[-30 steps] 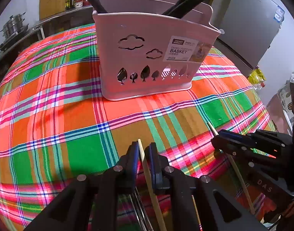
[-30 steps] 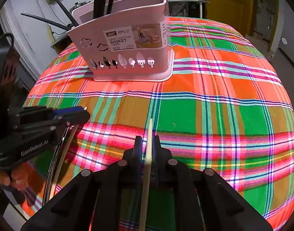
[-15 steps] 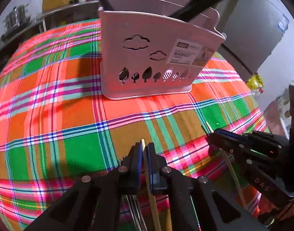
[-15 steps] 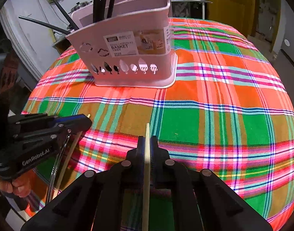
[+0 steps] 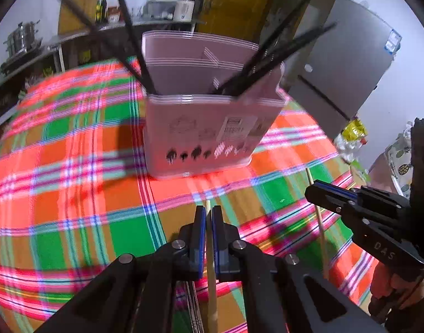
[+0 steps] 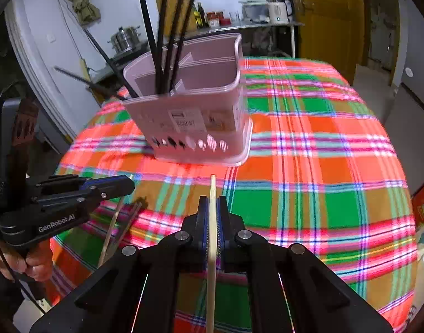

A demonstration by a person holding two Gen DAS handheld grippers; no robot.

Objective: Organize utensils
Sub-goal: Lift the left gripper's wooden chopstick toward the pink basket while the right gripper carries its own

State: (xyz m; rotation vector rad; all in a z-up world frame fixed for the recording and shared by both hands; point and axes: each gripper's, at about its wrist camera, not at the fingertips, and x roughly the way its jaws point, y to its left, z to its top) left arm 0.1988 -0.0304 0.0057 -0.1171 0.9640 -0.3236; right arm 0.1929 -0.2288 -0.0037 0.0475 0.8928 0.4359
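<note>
A pink utensil basket (image 5: 209, 127) stands on the plaid tablecloth with several black chopsticks (image 5: 131, 38) leaning out of it; it also shows in the right wrist view (image 6: 195, 122). My left gripper (image 5: 208, 213) is shut on a pale wooden chopstick (image 5: 211, 283), raised above the cloth in front of the basket. My right gripper (image 6: 212, 205) is shut on another wooden chopstick (image 6: 211, 249), also raised. The right gripper appears at the right of the left wrist view (image 5: 331, 194); the left gripper appears at the left of the right wrist view (image 6: 112, 186).
Thin metal chopsticks (image 6: 125, 227) lie at the table's near edge below the left gripper. The round table wears an orange-green plaid cloth (image 6: 309, 166). A grey fridge (image 5: 348, 66) and a counter with pots (image 5: 23, 41) stand behind.
Both grippers have lifted upward with their chopsticks, so the basket's open top and compartments now show. The view is blurred from motion.
</note>
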